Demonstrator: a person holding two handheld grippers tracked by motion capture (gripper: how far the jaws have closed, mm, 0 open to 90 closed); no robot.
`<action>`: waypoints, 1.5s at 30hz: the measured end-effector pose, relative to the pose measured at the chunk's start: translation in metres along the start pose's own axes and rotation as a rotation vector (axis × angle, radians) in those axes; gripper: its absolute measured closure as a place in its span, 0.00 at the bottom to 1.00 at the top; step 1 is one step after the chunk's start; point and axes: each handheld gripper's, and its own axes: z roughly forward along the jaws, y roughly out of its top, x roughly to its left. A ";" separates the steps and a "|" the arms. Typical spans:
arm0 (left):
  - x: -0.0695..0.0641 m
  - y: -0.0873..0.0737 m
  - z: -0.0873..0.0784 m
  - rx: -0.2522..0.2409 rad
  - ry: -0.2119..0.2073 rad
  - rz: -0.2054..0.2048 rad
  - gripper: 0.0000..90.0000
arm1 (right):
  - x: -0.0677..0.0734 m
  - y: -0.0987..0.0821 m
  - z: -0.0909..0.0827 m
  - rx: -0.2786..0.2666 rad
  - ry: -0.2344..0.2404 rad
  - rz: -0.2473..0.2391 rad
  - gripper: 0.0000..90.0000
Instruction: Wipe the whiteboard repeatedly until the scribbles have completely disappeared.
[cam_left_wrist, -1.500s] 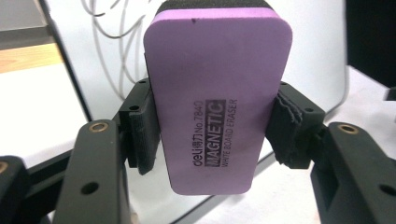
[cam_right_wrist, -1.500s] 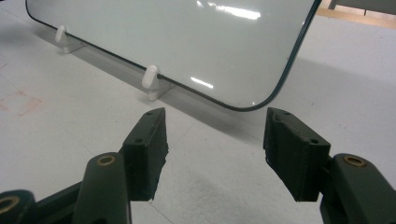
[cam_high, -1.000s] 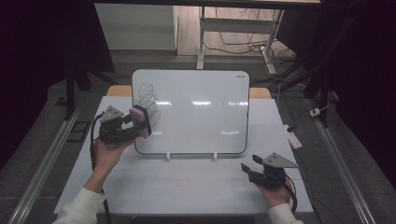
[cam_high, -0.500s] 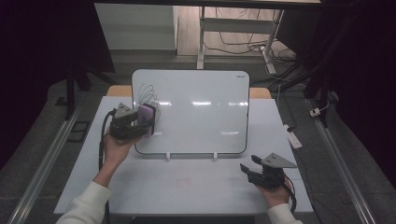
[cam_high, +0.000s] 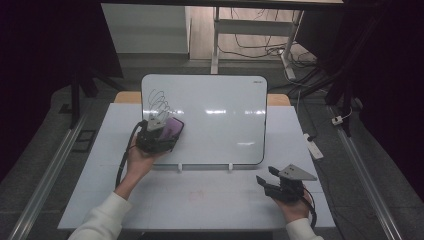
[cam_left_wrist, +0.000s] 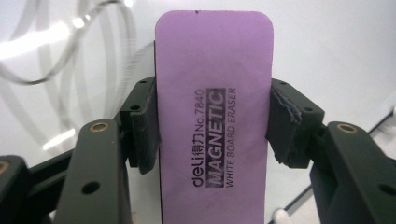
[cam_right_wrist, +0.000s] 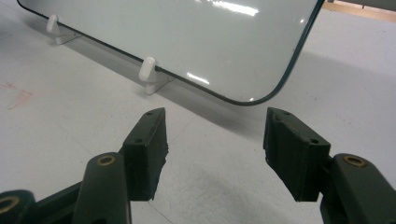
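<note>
Eraser (cam_left_wrist: 214, 112): clamped in left hand-held gripper (cam_high: 161, 131), on whiteboard (cam_high: 220, 115) just below scribble (cam_high: 159, 102). Right hand-held gripper (cam_high: 274, 186): wide, empty, below whiteboard. Advice: keep eraser flat, sweep upward across scribble.

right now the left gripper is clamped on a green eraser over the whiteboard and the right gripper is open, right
Not quite: the eraser is purple, not green, as the left gripper view shows. The left gripper is clamped on it over the whiteboard, and the right gripper is open.
</note>
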 end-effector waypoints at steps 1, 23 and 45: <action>-0.002 0.000 0.001 0.003 0.010 0.013 0.46 | 0.000 0.000 0.000 0.001 0.000 -0.002 0.43; 0.016 0.017 -0.007 -0.014 0.122 0.052 0.46 | -0.001 0.000 -0.002 -0.009 -0.004 0.002 0.43; -0.005 0.011 0.001 -0.047 0.196 -0.028 0.46 | -0.002 0.000 -0.002 -0.012 0.000 0.008 0.43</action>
